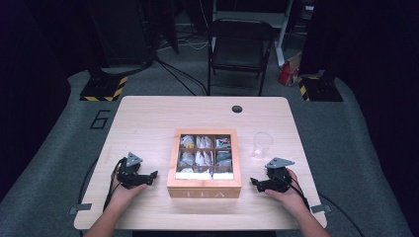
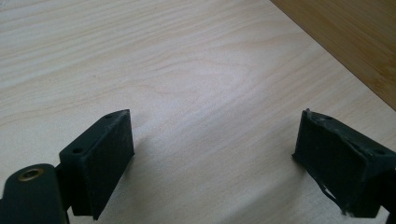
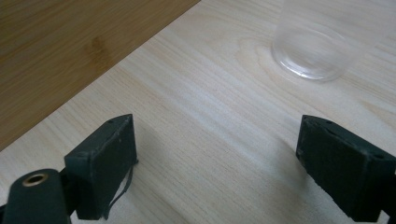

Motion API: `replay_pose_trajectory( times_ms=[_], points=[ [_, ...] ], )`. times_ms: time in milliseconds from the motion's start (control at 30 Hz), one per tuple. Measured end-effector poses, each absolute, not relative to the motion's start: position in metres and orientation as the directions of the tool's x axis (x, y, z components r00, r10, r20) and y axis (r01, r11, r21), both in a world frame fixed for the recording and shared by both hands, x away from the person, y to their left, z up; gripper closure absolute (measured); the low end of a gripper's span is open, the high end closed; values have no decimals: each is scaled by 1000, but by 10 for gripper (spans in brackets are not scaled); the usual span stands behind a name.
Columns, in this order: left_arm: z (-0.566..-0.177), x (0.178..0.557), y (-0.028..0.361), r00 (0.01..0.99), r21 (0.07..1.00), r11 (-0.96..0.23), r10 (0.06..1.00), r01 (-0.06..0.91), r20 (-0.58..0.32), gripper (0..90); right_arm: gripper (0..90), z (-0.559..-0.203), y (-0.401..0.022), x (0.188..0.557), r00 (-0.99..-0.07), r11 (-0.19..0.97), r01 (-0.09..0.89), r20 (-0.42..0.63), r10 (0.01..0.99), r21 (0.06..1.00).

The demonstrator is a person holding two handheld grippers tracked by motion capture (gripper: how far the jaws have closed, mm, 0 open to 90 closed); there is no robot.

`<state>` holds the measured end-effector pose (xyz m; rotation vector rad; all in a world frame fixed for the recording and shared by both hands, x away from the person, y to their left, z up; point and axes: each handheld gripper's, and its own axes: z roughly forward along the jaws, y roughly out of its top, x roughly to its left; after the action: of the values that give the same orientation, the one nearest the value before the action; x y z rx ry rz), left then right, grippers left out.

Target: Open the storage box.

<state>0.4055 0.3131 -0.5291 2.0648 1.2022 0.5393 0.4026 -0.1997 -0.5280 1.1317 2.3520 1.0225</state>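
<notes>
A wooden tea box point(image 1: 204, 185) marked TEA stands in the middle of the table, and its compartments point(image 1: 205, 149) hold tea bags. A clear plastic cup point(image 1: 261, 144) stands upright to the right of the box. My left gripper point(image 1: 152, 177) rests on the table left of the box, jaws open, nothing between them point(image 2: 212, 154). The box's side wall point(image 2: 355, 42) shows at the top right of the left gripper view. My right gripper point(image 1: 254, 183) rests right of the box, open and empty point(image 3: 217, 154), with the cup point(image 3: 313, 46) ahead and the box wall point(image 3: 70, 42) at its left.
The light wooden table point(image 1: 148, 118) has a round cable hole point(image 1: 237, 109) near its far edge. A black folding chair point(image 1: 239, 47) stands behind the table. Weighted stand bases with yellow-black stripes point(image 1: 104, 89) sit on the floor at both far corners.
</notes>
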Motion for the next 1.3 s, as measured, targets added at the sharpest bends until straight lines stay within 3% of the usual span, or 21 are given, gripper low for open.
replay_pose_trajectory(
  times_ms=[567, 867, 1067, 1300],
  points=[
    [-530, 403, 312, 475, 746, -317, 880, 586, 2, 147, 164, -528, -199, 402, -610, 406, 540, 10, 793, 738],
    [-529, 402, 313, 487, 742, -328, 874, 585, 3, 161, 245, -527, -201, 401, -624, 413, 524, 5, 781, 745],
    [-526, 401, 313, 499, 739, -335, 867, 585, -2, 291, 337, -525, -203, 401, -628, 417, 520, 3, 778, 745],
    [-520, 399, 313, 508, 741, -324, 861, 588, -27, 332, 357, -520, -202, 399, -639, 426, 521, 6, 769, 740]
  ],
)
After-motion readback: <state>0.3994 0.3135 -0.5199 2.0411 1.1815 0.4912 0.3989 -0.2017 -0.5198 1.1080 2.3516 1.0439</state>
